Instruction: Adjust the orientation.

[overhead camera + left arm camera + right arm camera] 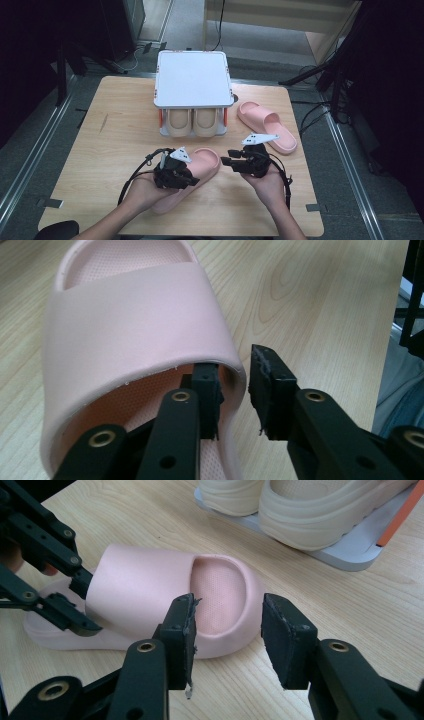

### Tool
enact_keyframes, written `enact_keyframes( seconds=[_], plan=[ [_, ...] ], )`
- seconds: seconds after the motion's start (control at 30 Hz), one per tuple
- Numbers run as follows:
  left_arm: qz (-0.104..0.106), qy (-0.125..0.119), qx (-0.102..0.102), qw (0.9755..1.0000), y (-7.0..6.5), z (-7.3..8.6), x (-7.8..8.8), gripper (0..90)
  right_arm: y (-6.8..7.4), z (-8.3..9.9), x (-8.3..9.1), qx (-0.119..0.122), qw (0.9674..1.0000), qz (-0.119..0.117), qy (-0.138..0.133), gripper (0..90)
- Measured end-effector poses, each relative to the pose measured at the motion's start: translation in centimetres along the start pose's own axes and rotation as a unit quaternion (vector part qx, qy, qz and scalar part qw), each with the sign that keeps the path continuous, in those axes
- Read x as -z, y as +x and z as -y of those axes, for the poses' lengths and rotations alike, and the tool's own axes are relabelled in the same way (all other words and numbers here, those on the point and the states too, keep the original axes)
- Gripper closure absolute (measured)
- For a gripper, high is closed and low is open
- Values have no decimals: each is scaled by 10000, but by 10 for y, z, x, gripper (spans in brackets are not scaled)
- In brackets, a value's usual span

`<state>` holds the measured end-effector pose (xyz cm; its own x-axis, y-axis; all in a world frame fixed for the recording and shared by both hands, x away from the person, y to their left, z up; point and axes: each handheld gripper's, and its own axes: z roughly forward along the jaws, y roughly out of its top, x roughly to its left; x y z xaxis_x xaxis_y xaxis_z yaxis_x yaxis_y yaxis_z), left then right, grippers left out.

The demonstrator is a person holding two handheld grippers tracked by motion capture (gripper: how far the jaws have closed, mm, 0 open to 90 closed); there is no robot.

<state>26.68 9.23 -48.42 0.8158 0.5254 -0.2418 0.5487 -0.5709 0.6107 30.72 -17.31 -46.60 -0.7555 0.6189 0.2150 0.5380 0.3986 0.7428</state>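
Observation:
A pink slipper [202, 162] lies on the wooden table [115, 135] near the front, toe pointing back right. My left gripper [179, 173] sits over its strap. In the left gripper view, one jaw is under the strap of the slipper [130, 315] and the other outside its side wall; the outer pad [267, 390] stands clear of the wall, so the left gripper [235, 385] is open. My right gripper [227, 161] hovers open just right of the toe, with nothing between its jaws. In the right gripper view the slipper's toe [220, 595] lies beyond the right gripper [227, 625].
A second pink slipper [265, 125] lies at the back right. A white two-level shoe rack [192, 77] stands at the table's back centre with a pair of beige shoes [192, 122] on its lower shelf. Cables trail from both grippers.

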Motion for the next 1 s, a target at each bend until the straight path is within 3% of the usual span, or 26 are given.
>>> enact_keyframes(
  seconds=[0.17, 0.27, 0.37, 0.5, 0.63, 0.77, 0.9, 1.0],
  plan=[
    [94, 21, 30, 9999, 1, 2, 17, 723, 3, 0, -1, 25, 10000, -8, -2, 585],
    [164, -111, 116, 9997, 3, 4, 34, 754, 5, 0, -3, 77, 10000, -51, 27, 593],
    [96, -203, 153, 9996, 8, 6, 50, 784, 7, 0, -5, 83, 9999, -74, 57, 594],
    [13, -322, 396, 9987, 22, 13, 62, 839, 10, 1, -8, 120, 9999, -100, 56, 612],
    [-129, -276, 468, 9984, 39, 19, 64, 865, 16, 2, -10, 136, 9999, -78, 53, 683],
    [-210, -254, 505, 9982, 51, 23, 60, 880, 21, 5, -10, 108, 9998, -122, -115, 820],
    [-303, -249, 476, 9981, 59, 24, 57, 881, 29, 10, -17, 258, 9995, -154, 52, 900],
    [-381, -201, 472, 9980, 64, 25, 54, 880, 34, 14, -22, 256, 9992, -221, 206, 900]
  ],
)
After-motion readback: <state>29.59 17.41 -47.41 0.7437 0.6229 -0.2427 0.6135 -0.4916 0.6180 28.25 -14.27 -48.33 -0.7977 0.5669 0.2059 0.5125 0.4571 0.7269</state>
